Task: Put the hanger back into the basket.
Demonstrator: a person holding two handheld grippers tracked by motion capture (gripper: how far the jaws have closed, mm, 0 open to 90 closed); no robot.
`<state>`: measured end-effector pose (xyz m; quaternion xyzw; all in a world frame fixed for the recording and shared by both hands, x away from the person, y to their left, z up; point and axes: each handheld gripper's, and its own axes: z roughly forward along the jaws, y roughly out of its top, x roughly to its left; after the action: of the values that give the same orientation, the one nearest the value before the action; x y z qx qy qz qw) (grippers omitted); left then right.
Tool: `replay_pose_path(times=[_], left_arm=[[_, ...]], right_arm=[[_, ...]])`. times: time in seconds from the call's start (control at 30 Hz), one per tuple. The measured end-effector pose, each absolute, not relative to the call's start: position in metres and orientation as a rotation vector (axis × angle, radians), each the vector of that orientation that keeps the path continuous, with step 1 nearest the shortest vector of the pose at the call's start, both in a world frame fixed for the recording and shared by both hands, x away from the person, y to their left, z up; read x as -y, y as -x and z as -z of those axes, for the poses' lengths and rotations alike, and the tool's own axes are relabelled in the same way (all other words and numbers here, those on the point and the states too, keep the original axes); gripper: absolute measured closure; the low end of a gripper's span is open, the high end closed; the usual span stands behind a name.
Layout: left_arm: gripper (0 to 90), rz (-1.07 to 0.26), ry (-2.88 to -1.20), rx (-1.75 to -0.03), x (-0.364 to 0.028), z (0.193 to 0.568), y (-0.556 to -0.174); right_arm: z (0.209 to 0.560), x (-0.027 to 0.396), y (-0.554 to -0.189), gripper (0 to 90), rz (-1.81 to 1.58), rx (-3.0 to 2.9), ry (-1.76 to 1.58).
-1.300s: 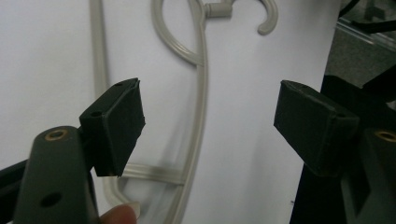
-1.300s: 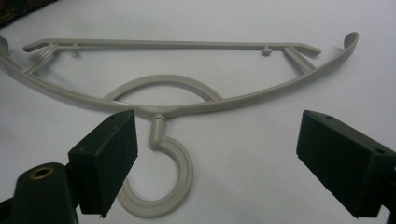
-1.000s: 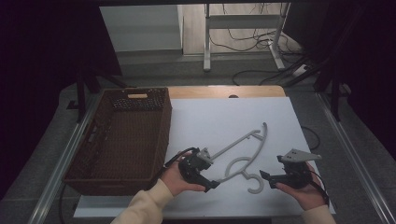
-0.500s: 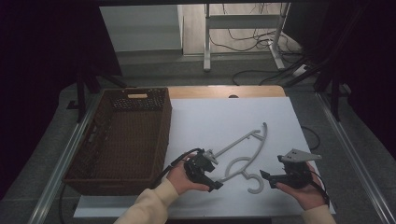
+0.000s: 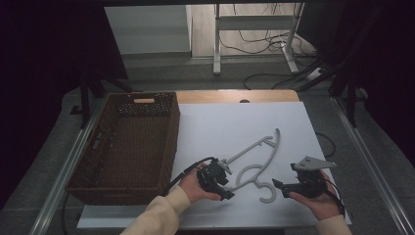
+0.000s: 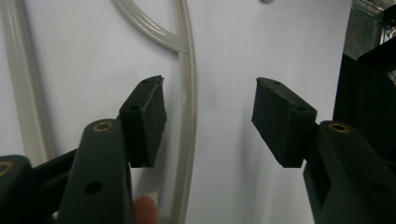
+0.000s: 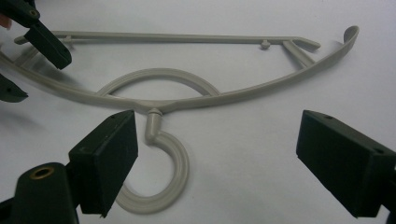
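Observation:
A grey plastic hanger [image 5: 254, 159] lies flat on the white tabletop [image 5: 235, 122], its hook toward the front. My left gripper [image 5: 222, 180] sits low over the hanger's left end. In the left gripper view its jaws [image 6: 210, 121] have just been closing, with the hanger's arm [image 6: 187, 93] running between them close to the left pad [image 6: 147, 116]; the right pad stands well clear. My right gripper [image 5: 279, 185] is held open just right of the hook. In the right gripper view the hook [image 7: 163, 163] lies between the wide open gripper [image 7: 217, 163], untouched, and the left gripper [image 7: 39, 74] straddles the hanger's far end.
A dark brown wicker basket [image 5: 169, 161] stands along the table's left side, close to my left hand. Bare white surface lies behind the hanger. Past the far edge are a wooden strip, a metal stand and cables on the floor.
My left gripper has shifted a little to the right and lower onto the hanger's left end, and its jaws have narrowed. The right gripper and the hanger have stayed put.

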<state>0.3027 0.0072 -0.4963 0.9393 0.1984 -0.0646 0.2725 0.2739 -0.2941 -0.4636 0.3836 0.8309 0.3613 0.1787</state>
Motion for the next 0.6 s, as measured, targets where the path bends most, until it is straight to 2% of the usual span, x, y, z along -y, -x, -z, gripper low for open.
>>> replay_pose_path(times=[0.43, 0.6], left_arm=[[48.9, 0.185, -2.549, -0.525, -0.0018, 0.5009, -0.3046], [54.1, 0.187, -2.565, -0.507, 0.0012, 0.5023, -0.3042]], right_arm=[[0.4641, 0.2942, -0.2742, 12.8, -1.021, -2.349, -1.088], [0.4637, 0.2943, -0.2740, 12.9, -1.020, -2.350, -1.086]])
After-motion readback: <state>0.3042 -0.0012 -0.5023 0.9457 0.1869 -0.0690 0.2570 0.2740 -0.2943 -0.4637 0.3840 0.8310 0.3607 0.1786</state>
